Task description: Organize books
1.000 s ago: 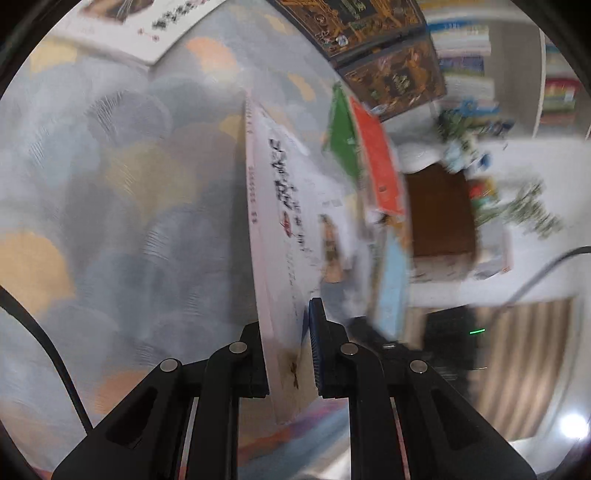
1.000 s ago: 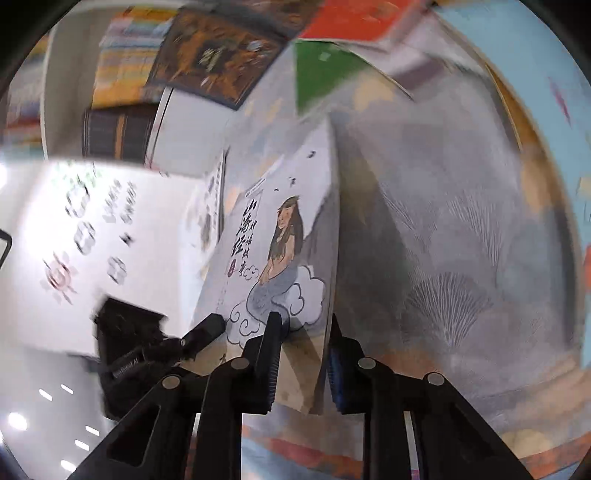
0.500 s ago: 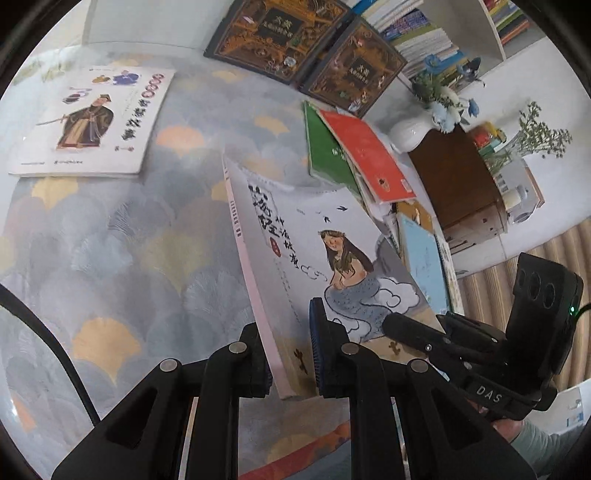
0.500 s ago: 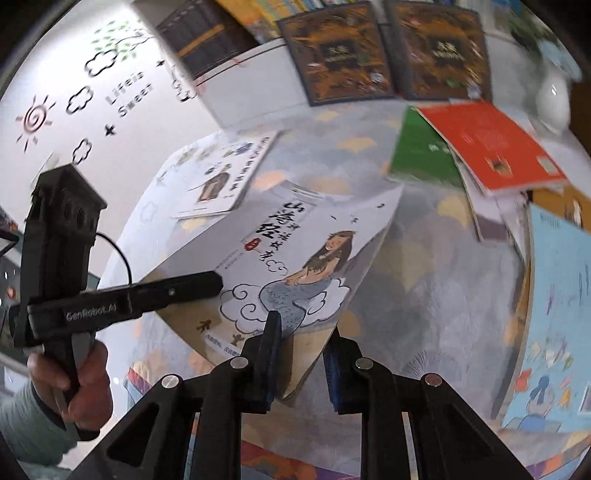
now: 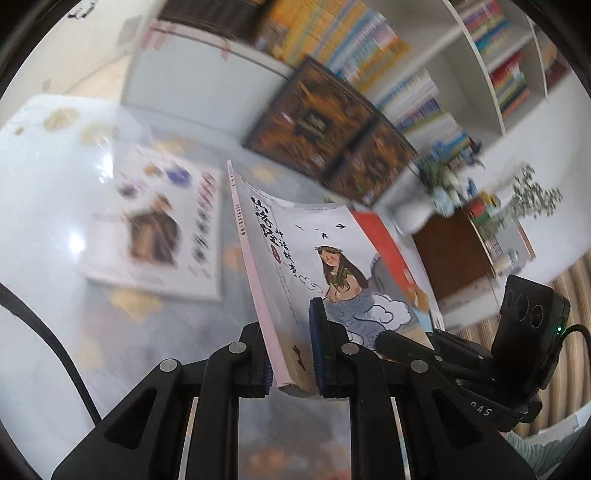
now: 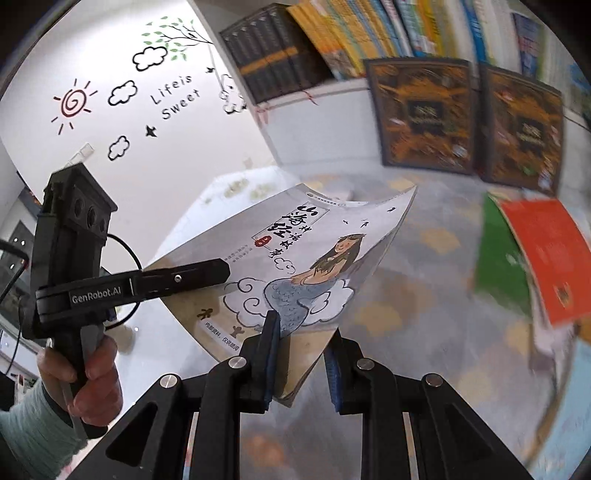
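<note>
Right wrist view: shelves (image 6: 369, 33) packed with books stand behind a patterned surface (image 6: 424, 295) strewn with loose books, so most sorting seems left. Both grippers, left gripper (image 5: 293, 354) and right gripper (image 6: 301, 363), are clenched on the mermaid book (image 6: 295, 258), held in the air.

A: Location type?
B: Children's reading room or home study. White bookshelves (image 6: 388, 40) packed with books fill the upper frame; wall decals (image 6: 122, 92), upper left, show sun, clouds and "Life is Sweet".
A: Other indicators?
B: Picture books (image 6: 546, 254) lying at right.
</note>
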